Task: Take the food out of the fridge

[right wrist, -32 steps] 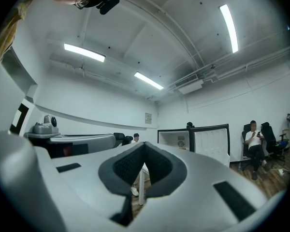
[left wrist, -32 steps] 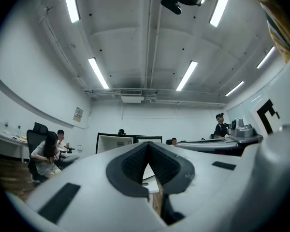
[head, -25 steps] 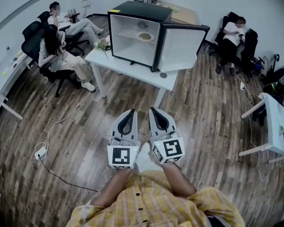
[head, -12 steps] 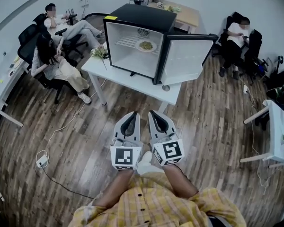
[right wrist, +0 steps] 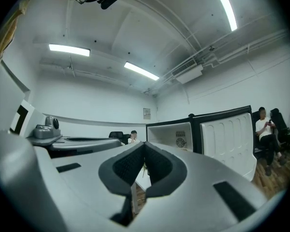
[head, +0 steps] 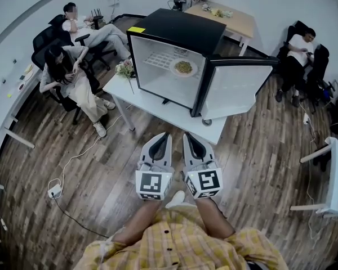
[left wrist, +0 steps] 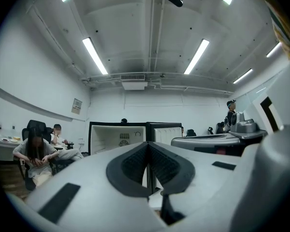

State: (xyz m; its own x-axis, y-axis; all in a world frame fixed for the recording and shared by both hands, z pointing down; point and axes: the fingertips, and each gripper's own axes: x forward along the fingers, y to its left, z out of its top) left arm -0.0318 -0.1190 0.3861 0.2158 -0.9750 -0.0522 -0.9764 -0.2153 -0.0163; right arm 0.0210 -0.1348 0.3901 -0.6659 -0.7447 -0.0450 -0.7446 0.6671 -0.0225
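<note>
A small black fridge (head: 174, 32) stands on a white table (head: 174, 114) ahead of me, its door (head: 236, 91) swung open to the right. On its wire shelf sits a plate of food (head: 183, 67). My left gripper (head: 164, 137) and right gripper (head: 187, 137) are held side by side in front of my chest, short of the table, both shut and empty. The left gripper view shows the open fridge (left wrist: 118, 138) straight ahead beyond the closed left gripper (left wrist: 148, 146). From the right gripper (right wrist: 144, 146), the fridge (right wrist: 176, 137) and its door (right wrist: 227, 139) appear to the right.
Two people sit in office chairs (head: 73, 77) at the left of the table. Another person (head: 298, 52) sits at the back right. A wooden table (head: 228, 18) stands behind the fridge. A cable and power strip (head: 55, 191) lie on the wooden floor at left. A flower bunch (head: 124, 68) rests on the table's left end.
Both grippers and I have advanced toward the fridge table; the fridge now looms larger and nearer in the head view. Both grippers stayed shut.
</note>
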